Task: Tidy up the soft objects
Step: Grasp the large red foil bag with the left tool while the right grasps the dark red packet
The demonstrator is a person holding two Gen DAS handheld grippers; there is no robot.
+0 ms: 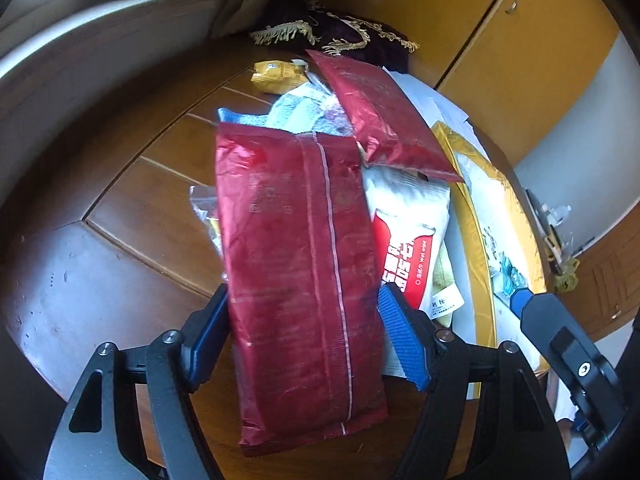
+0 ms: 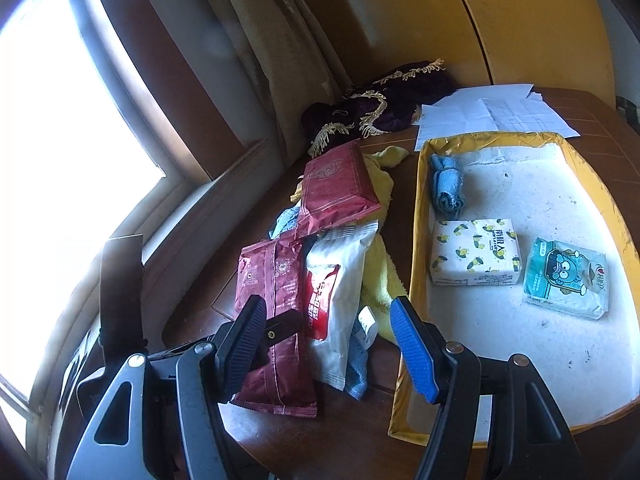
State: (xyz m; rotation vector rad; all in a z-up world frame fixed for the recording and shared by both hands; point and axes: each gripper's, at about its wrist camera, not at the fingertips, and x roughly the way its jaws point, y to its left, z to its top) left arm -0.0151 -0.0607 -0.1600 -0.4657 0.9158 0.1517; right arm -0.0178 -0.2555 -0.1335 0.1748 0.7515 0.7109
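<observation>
Left gripper (image 1: 304,332) pinches red tissue pack (image 1: 296,280) by its sides, probably for the yellow tray (image 2: 416,216) to its right; right gripper (image 2: 328,344) fingers spread, empty.

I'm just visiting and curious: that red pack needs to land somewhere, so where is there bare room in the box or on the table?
The yellow-edged tray has bare floor along its near end, below the lemon tissue pack and cartoon tissue pack, and at the far right, beyond the rolled blue cloth. Crowded: the pile left of the tray, where the red pack sits between the left gripper fingers.
</observation>
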